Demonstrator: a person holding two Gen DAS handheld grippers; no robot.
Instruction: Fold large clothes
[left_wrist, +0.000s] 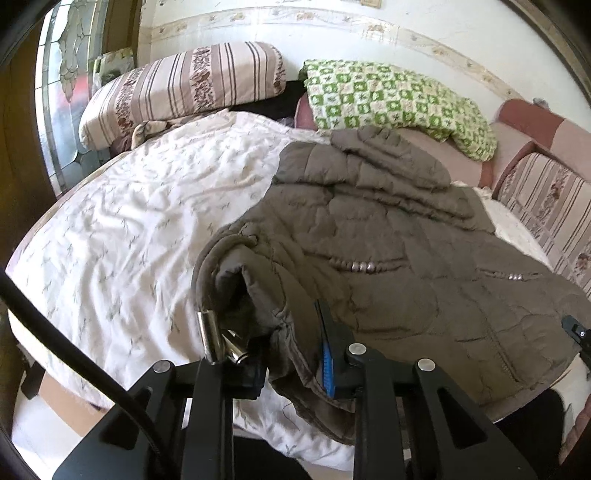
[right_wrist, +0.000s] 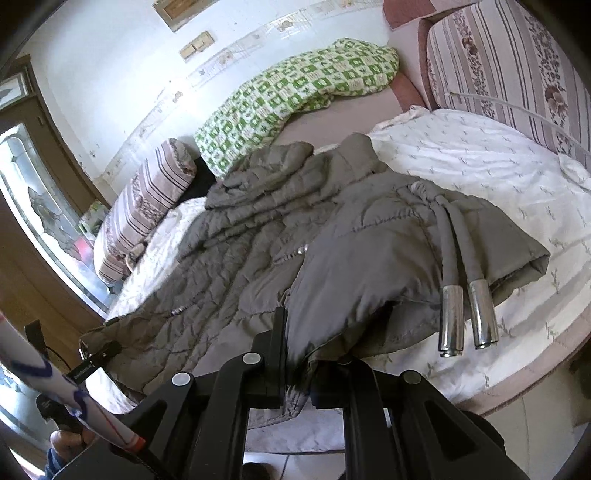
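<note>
A bed (left_wrist: 110, 236) under a rumpled white sheet with a faint sprig print fills the room, set against a white wall (left_wrist: 369, 40) with a floral border strip. A striped floral pillow (left_wrist: 184, 85) and a green checked blanket (left_wrist: 399, 103) lie at the far edge. Daylight comes through a patterned glass door (left_wrist: 62, 85) in a brown wooden frame.

Both cams ride on the grippers, looking forward and down along the fingers, super close to the near hem of the jacket (left_wrist: 388, 229). Left wrist view faces up the bed (left_wrist: 122, 236) toward the wall (left_wrist: 369, 33); right wrist view does too, from the other corner. Both share the jacket, green blanket (right_wrist: 295, 92) and striped pillow (left_wrist: 181, 85).
</note>
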